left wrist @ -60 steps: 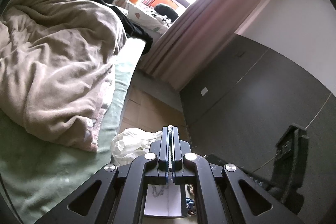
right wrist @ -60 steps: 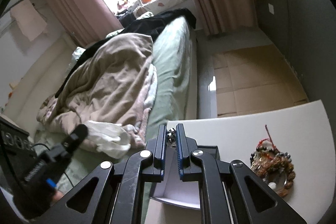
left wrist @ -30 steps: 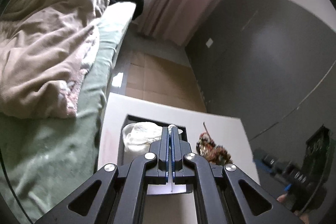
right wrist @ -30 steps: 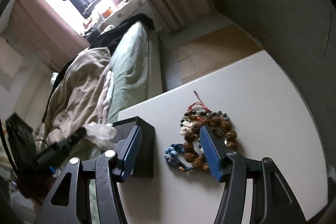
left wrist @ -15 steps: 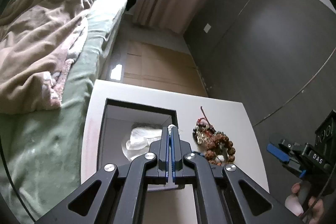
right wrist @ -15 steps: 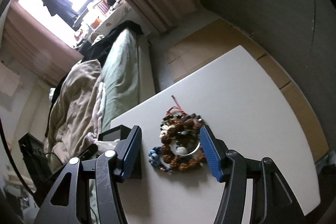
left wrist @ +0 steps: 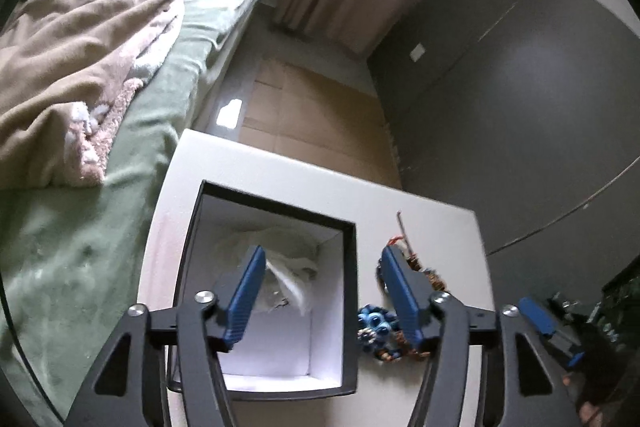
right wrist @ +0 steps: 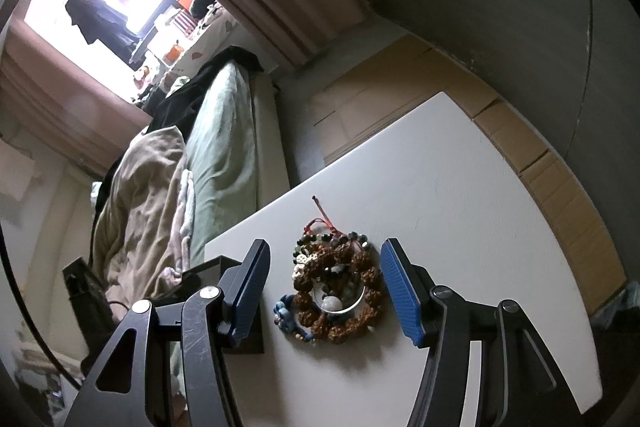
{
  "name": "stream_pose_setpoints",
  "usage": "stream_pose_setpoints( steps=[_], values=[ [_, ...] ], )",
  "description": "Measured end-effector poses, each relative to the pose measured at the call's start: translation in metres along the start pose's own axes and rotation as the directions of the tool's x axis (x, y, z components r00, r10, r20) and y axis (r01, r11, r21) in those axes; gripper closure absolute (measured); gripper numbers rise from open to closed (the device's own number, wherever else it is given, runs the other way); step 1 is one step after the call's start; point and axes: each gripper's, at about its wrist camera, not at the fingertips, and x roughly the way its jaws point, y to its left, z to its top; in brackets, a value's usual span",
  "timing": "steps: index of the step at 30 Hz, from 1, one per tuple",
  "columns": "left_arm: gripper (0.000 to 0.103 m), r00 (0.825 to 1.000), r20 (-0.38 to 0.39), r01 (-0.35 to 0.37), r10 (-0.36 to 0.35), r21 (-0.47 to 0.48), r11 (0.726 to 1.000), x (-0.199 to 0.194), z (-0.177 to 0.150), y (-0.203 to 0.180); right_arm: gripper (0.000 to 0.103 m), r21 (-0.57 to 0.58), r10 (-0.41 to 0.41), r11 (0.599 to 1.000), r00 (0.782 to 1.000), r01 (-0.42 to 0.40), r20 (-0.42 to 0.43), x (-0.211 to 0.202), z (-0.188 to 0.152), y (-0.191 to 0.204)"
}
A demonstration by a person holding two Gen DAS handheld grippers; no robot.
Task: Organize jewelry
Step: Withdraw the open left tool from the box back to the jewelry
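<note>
A black open box (left wrist: 348,307) with a white inside stands on the white table (left wrist: 256,167). A crumpled white tissue (left wrist: 292,267) lies in it. My left gripper (left wrist: 322,259) is open and empty above the box's right wall. A pile of beaded bracelets (right wrist: 336,287), brown with a blue one at its left, lies on the table (right wrist: 460,211) right of the box (right wrist: 246,343). It also shows in the left wrist view (left wrist: 384,331). My right gripper (right wrist: 324,255) is open above the pile, one finger on each side.
A bed with a green sheet (left wrist: 72,227) and a beige blanket (left wrist: 80,39) runs along the table's left side. Cardboard-covered floor (left wrist: 312,107) lies beyond the table's far edge. A dark wall (left wrist: 520,87) stands on the right.
My left gripper has opened and let the white tissue drop into the box. My right gripper has stayed open and come slightly closer over the bracelet pile.
</note>
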Motion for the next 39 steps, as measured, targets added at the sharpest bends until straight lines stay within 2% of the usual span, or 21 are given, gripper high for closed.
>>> stream_pose_setpoints(
  steps=[6, 14, 21, 26, 28, 30, 31, 33, 34, 35, 38, 39],
  values=[
    [0.041, 1.000, -0.001, -0.001, 0.001, -0.011, 1.000, -0.002, -0.001, 0.000, 0.044, -0.007, -0.009, 1.000, 1.000, 0.009, -0.008, -0.001, -0.001, -0.001],
    [0.040, 0.999, 0.035, -0.002, 0.000, 0.068, 0.998, -0.016, -0.015, -0.021, 0.044, -0.034, -0.036, 0.999, 0.999, 0.035, -0.030, -0.004, -0.007, 0.000],
    [0.040, 0.997, 0.080, -0.024, 0.013, 0.146, 0.989, -0.024, -0.029, -0.050, 0.044, -0.087, -0.043, 0.995, 0.999, 0.044, 0.014, -0.024, -0.006, -0.001],
    [0.040, 0.996, 0.085, -0.040, 0.023, 0.206, 0.978, -0.021, -0.040, -0.072, 0.044, -0.053, -0.086, 0.995, 0.996, 0.086, -0.007, -0.029, -0.004, -0.020],
    [0.040, 0.997, 0.070, -0.047, 0.032, 0.232, 0.972, -0.018, -0.046, -0.081, 0.039, -0.045, -0.126, 0.991, 0.992, 0.126, -0.008, -0.032, -0.003, -0.030],
    [0.040, 0.997, 0.064, -0.062, 0.047, 0.249, 0.966, -0.016, -0.052, -0.087, 0.016, -0.044, -0.149, 0.988, 0.989, 0.149, 0.006, -0.037, -0.001, -0.038],
    [0.040, 0.997, 0.063, -0.069, 0.054, 0.262, 0.963, -0.015, -0.054, -0.090, 0.012, -0.040, -0.151, 0.988, 0.988, 0.152, 0.016, -0.040, -0.001, -0.043],
    [0.033, 0.996, 0.066, -0.076, 0.060, 0.283, 0.956, -0.013, -0.058, -0.096, 0.003, -0.031, -0.154, 0.987, 0.988, 0.155, 0.029, -0.046, 0.000, -0.050],
    [0.023, 0.996, 0.070, -0.078, 0.060, 0.289, 0.954, -0.013, -0.060, -0.099, 0.001, -0.028, -0.157, 0.987, 0.987, 0.158, 0.032, -0.048, 0.000, -0.053],
    [0.015, 0.995, 0.078, -0.076, 0.056, 0.292, 0.953, -0.014, -0.062, -0.100, 0.000, -0.025, -0.159, 0.987, 0.987, 0.160, 0.034, -0.049, 0.000, -0.057],
    [0.003, 0.995, 0.095, -0.064, 0.038, 0.289, 0.955, -0.016, -0.066, -0.104, 0.000, -0.031, -0.166, 0.985, 0.985, 0.167, 0.049, -0.054, 0.001, -0.061],
    [0.002, 0.995, 0.098, -0.059, 0.032, 0.287, 0.956, -0.015, -0.067, -0.105, 0.000, -0.034, -0.163, 0.986, 0.985, 0.165, 0.062, -0.057, 0.001, -0.062]
  ],
)
